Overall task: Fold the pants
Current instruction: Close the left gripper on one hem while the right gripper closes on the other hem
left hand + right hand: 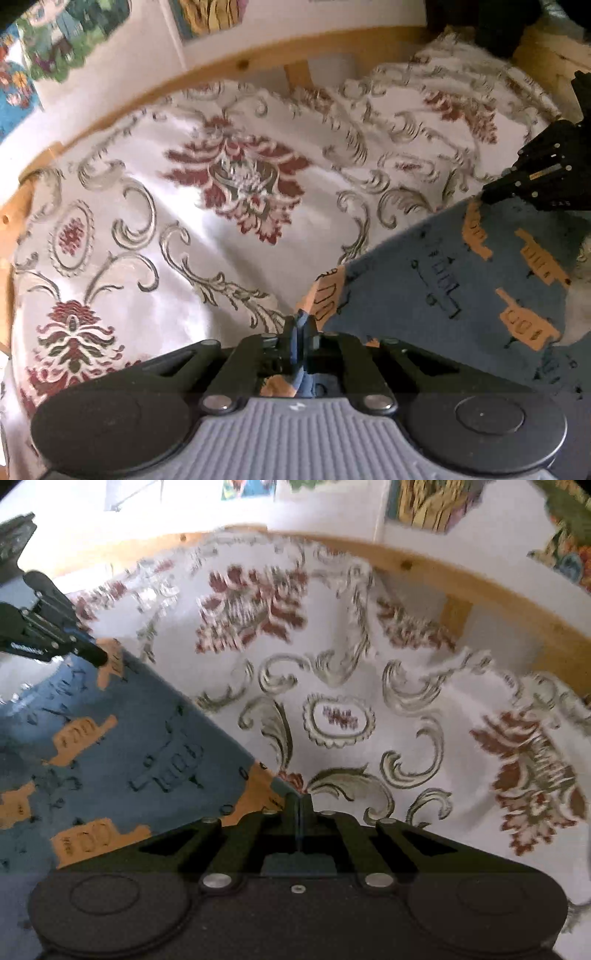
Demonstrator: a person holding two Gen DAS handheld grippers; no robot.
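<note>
**Both tongs clamped on blue pants above a patterned bedspread**

Left tongs [301, 325] pinched tight on a corner of the pants [461, 288], blue cloth bunched between the fingers and spilling back toward the camera. Right tongs [300, 805] likewise closed, a thin blue edge of the pants [140, 738] caught in the narrow seam between the two fingers. Blue fabric printed with orange shapes and dark line drawings, stretched taut between the two grips as a straight upper edge. In the left wrist view, spread out to the right and running up to the right tongs [487, 194] near the frame's right side; in the right wrist view, spread out to the left and reaching the left tongs [101, 659] at the upper left. Apparently lifted off the surface along that held edge, though motion blur leaves the gap beneath hard to judge.

Below and beyond, a white bedspread [184, 221] woven with dark red flower medallions and grey-green scrolls, rumpled toward the far side. Around it, a pale wooden bed frame [258, 61] curving along the far edge. Behind the frame, a white wall with colourful pictures [66, 40] pinned up, blurred.
</note>
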